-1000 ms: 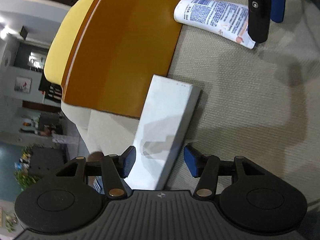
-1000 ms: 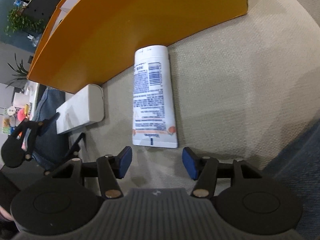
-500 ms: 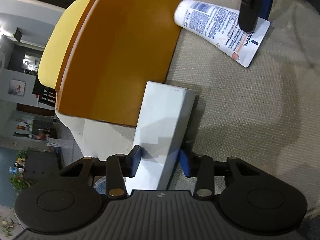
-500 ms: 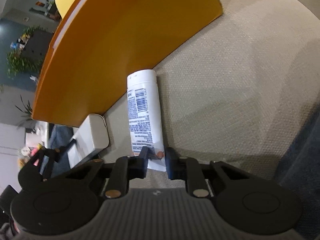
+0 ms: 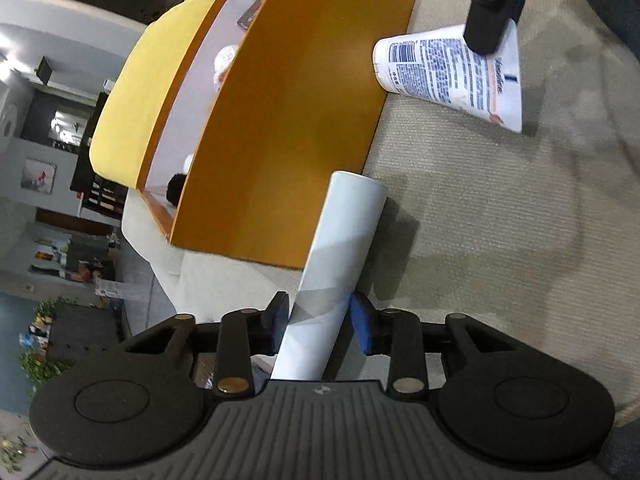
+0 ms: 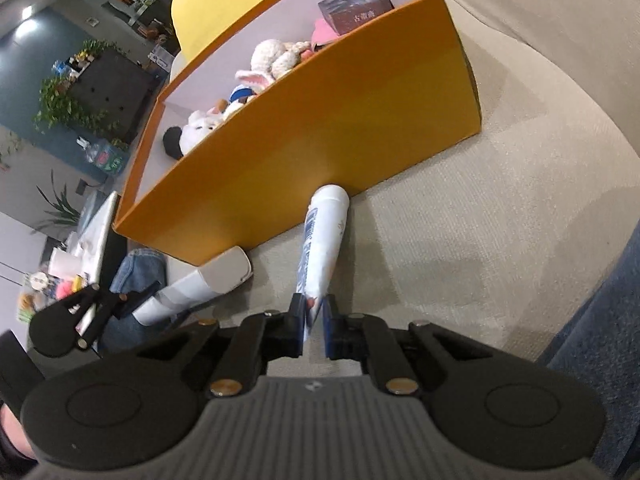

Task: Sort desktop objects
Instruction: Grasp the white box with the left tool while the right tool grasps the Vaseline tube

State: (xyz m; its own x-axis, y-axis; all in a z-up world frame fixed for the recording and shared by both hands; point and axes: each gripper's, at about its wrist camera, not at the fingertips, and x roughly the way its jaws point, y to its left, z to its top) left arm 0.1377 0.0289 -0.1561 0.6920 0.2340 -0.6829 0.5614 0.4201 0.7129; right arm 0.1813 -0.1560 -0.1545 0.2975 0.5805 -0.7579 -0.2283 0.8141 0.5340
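Fingers of your left claw are closing on the near end of a long white box, which already sits between the blue pads and looks pressed by them. Its long axis runs straight away from the claw toward the wall of the orange bin, the far end lying against that wall. Farther off in the left wrist view, your right claw pinches the flat tail of a white lotion tube; part of the word "Vaseline" reads along the crimped edge, above blocks of small print too fine to make out. From the right wrist view, your right claw is clamped shut on that tube, whose cap end points ahead at the bin's base, tail raised off the beige woven surface. Inside the bin you see plush toys and a dark carton with white lettering I cannot read. Both items lie just short of the bin, so each must be lifted over the wall ahead; neither hand is clearly nearer.
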